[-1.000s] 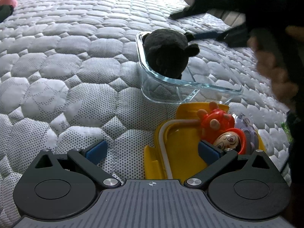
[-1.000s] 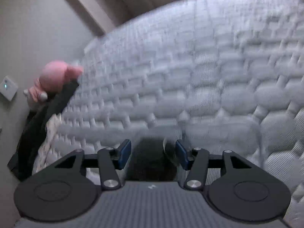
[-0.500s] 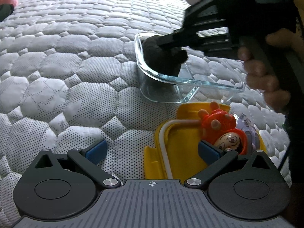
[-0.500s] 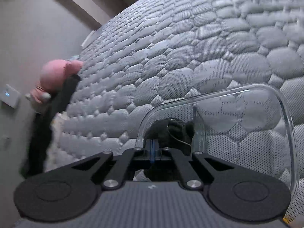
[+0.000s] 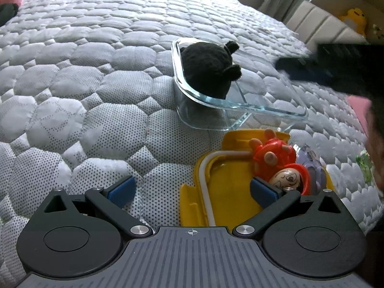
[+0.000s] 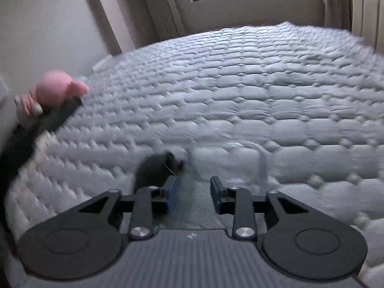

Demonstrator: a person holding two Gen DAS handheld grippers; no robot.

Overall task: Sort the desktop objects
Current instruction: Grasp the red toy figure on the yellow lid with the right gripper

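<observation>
Resting fuzzy black plush [image 5: 207,68], ribbed glass dish [image 5: 240,103]

A black plush toy [image 5: 208,69] sits in a glass dish [image 5: 242,106] (yellow box [image 5: 228,187] nearer), left gripper [image 5: 192,189] spread.

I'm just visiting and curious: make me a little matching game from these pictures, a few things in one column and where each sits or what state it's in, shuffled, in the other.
Things:
1. black plush toy
2. red-haired doll
3. pink plush toy
4. left gripper

Place or state:
A. lying in the yellow container
B. at the far edge of the mattress, near the wall
C. open, with nothing between its pads
D. sitting in one end of the glass dish

Pairs: 1-D, 2-A, 3-B, 4-C
</observation>
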